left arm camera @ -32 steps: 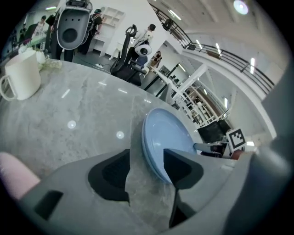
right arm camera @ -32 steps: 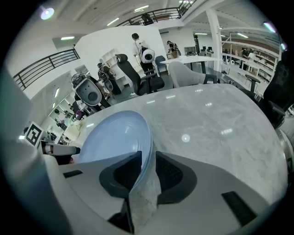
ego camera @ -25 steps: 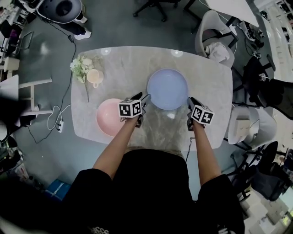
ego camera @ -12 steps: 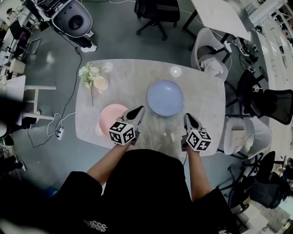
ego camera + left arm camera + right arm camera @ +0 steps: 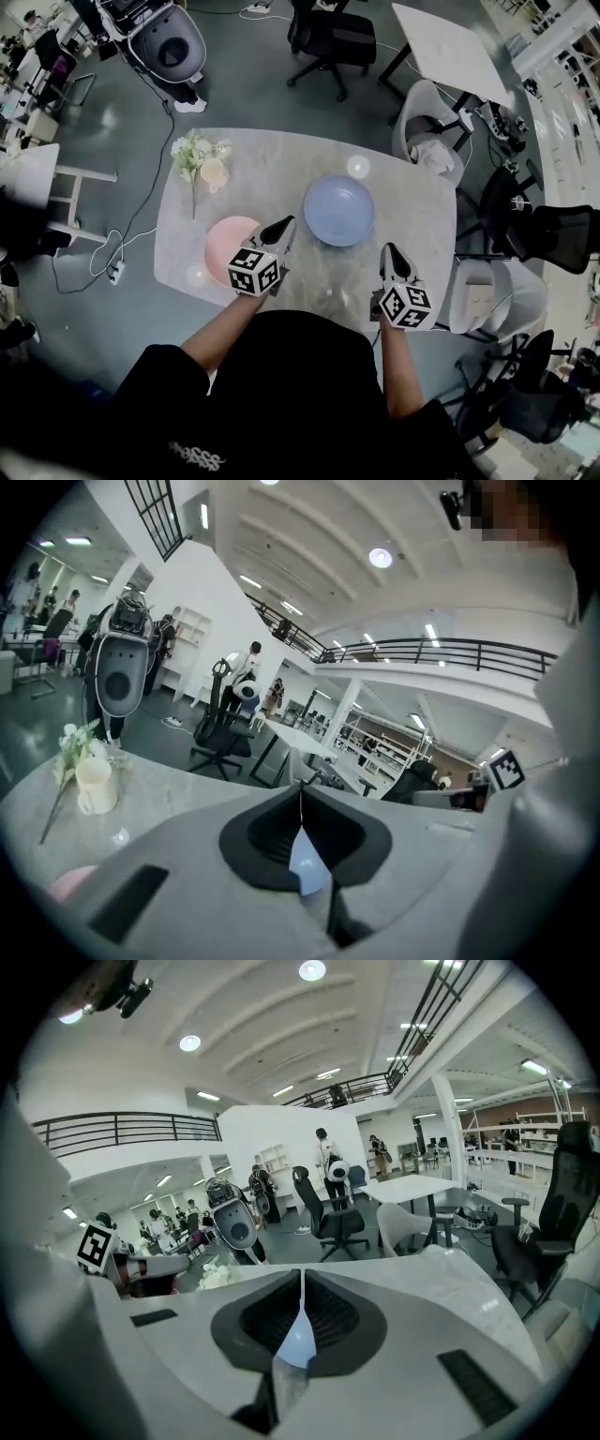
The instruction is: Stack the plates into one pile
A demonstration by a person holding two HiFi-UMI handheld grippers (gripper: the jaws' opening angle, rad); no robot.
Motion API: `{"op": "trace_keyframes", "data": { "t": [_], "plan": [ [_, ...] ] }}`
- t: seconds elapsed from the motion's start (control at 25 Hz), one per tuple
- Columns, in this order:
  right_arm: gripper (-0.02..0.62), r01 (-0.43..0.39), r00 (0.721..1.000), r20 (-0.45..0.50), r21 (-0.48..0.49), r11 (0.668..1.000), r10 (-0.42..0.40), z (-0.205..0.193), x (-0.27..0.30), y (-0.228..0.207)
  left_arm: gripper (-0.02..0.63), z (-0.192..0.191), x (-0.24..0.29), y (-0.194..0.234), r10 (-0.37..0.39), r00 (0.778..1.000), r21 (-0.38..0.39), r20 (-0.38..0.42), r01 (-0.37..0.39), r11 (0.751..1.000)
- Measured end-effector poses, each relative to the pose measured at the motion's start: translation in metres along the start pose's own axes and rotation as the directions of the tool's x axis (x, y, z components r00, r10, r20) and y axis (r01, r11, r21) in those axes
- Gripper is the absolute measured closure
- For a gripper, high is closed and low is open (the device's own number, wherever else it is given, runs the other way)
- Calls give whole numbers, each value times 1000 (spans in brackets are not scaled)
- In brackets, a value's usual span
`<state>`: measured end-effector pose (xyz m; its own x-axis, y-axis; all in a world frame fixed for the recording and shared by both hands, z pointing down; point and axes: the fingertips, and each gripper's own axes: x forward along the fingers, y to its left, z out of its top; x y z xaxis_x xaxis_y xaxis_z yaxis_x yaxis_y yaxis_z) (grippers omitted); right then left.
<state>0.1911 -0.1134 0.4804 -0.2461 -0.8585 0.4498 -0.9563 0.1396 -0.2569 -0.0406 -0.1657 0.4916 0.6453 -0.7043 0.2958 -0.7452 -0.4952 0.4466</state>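
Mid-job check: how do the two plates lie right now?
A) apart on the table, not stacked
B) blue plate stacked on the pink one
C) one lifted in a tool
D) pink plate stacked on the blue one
A: the blue plate and the pink plate lie apart on the marble table, and the left tool and the right tool are shut with nothing between them.
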Motion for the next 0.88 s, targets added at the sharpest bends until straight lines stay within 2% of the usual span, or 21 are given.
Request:
{"op": "trace_keyframes", "data": {
  "t": [0.16, 0.32, 0.4, 0.44, 0.48, 0.56, 0.64, 0.76, 0.88],
  "plan": [
    [572, 15, 1000, -16, -27, 1000, -15, -11, -2, -18, 588, -6, 7, 8, 55, 998, -2, 3, -55, 998],
    [571, -23, 992, -125, 0, 1000, 23, -46, 22, -46, 586, -52, 41, 34, 129, 986, -38, -101, -134, 990],
    [571, -38, 984, -173, 17, 999, 40, -66, 43, -59, 573, -84, 63, 51, 147, 972, -65, -185, -162, 985],
    [568, -48, 978, -200, 31, 998, 53, -77, 56, -66, 538, -101, 74, 60, 155, 961, -84, -228, -178, 981],
    [558, -60, 971, -229, 51, 997, 70, -89, 71, -72, 476, -116, 84, 69, 161, 950, -102, -269, -194, 976],
    [482, -84, 950, -294, 94, 992, 108, -113, 100, -84, 449, -143, 103, 82, 169, 927, -132, -334, -224, 966],
    [456, -93, 924, -360, 124, 988, 132, -138, 126, -97, 432, -163, 120, 91, 175, 911, -155, -373, -247, 957],
    [456, -82, 890, -433, 160, 984, 144, -166, 155, -116, 412, -184, 138, 105, 194, 895, -224, -403, -302, 927],
    [456, -60, 866, -477, 199, 978, 150, -185, 177, -129, 407, -198, 145, 123, 230, 881, -315, -414, -376, 872]
  ]
}}
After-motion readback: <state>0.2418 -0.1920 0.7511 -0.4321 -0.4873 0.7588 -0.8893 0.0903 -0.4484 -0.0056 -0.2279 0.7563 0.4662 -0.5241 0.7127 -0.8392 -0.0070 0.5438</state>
